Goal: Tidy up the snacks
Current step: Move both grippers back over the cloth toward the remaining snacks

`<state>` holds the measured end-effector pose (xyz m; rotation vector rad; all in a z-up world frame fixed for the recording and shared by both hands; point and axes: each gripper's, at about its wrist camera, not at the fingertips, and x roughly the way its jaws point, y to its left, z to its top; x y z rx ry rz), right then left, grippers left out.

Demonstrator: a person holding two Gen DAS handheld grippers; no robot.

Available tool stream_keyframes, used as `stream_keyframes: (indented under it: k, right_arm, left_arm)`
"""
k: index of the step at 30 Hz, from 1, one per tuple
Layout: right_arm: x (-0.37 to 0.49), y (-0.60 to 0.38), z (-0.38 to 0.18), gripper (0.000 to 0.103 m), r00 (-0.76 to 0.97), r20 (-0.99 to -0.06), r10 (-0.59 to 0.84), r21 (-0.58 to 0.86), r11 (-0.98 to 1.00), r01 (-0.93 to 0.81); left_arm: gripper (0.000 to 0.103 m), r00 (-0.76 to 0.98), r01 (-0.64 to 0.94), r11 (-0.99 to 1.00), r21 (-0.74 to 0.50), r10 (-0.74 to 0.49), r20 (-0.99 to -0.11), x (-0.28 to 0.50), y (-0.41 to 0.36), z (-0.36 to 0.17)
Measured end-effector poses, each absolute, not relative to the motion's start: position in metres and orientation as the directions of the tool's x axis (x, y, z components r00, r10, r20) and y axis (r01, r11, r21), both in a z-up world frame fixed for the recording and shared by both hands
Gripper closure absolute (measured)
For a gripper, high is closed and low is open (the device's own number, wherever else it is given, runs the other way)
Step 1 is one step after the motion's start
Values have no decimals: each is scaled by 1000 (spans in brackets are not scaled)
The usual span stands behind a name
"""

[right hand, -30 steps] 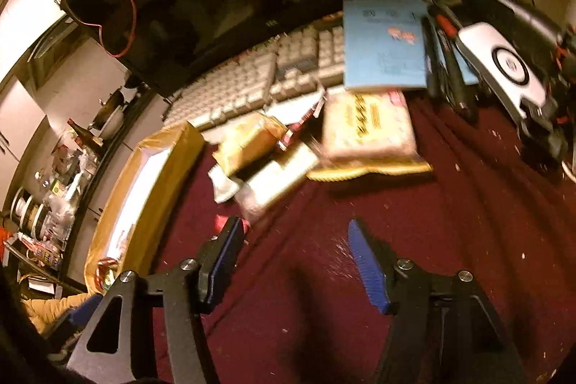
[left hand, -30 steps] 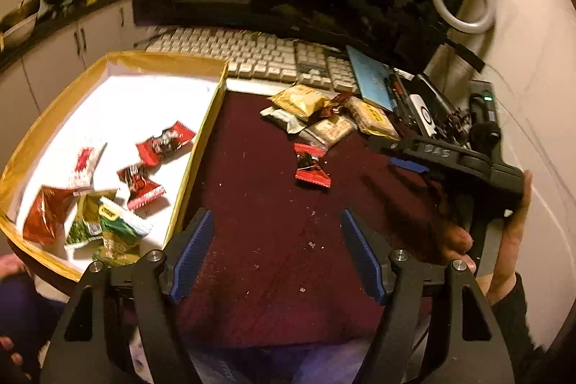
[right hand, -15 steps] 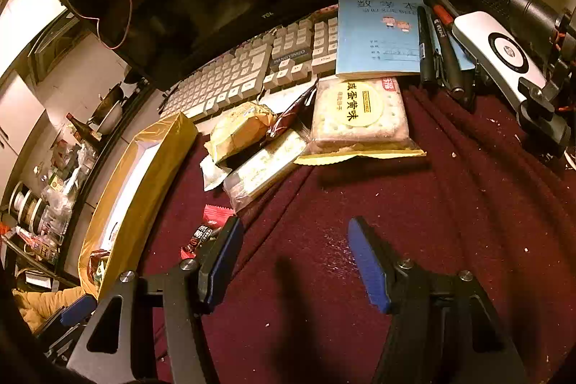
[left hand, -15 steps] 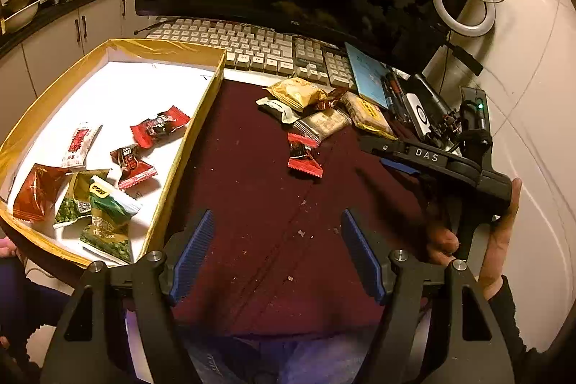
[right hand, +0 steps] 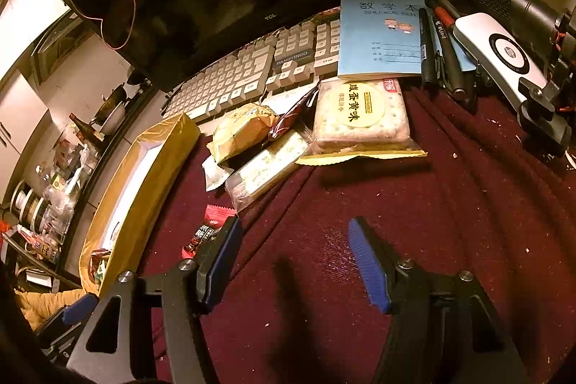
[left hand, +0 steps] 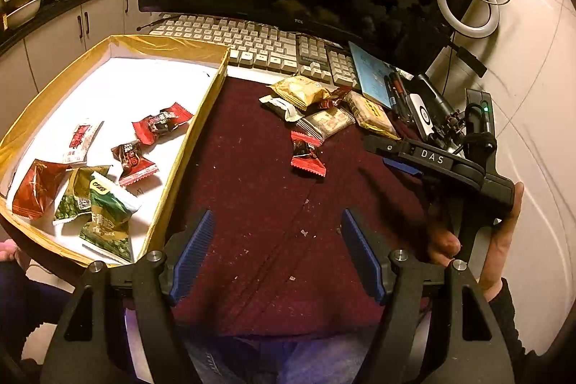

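Left wrist view: the left gripper (left hand: 277, 252) is held with fingers spread wide, nothing between them, above the maroon cloth (left hand: 259, 204). A red candy wrapper (left hand: 307, 153) lies ahead of the fingers, slightly toward the right finger, its long axis running away from the fingertips. The gold-rimmed box (left hand: 187, 146) sits beyond the left finger. Right wrist view: the right gripper (right hand: 295, 261) is also spread and empty; the cracker pack (right hand: 360, 114) lies ahead, its long axis pointing away from the fingers.
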<state>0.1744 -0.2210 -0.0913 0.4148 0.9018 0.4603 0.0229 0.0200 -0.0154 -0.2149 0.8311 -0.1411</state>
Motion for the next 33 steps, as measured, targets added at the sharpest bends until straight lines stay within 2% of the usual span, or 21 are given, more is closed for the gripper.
stream_keyframes:
  k: [33]
  right_arm:
    - [168, -229, -88, 38, 566, -601, 564, 553, 805, -215]
  left_arm:
    - [31, 638, 49, 971, -232, -209, -741, 28, 9, -24]
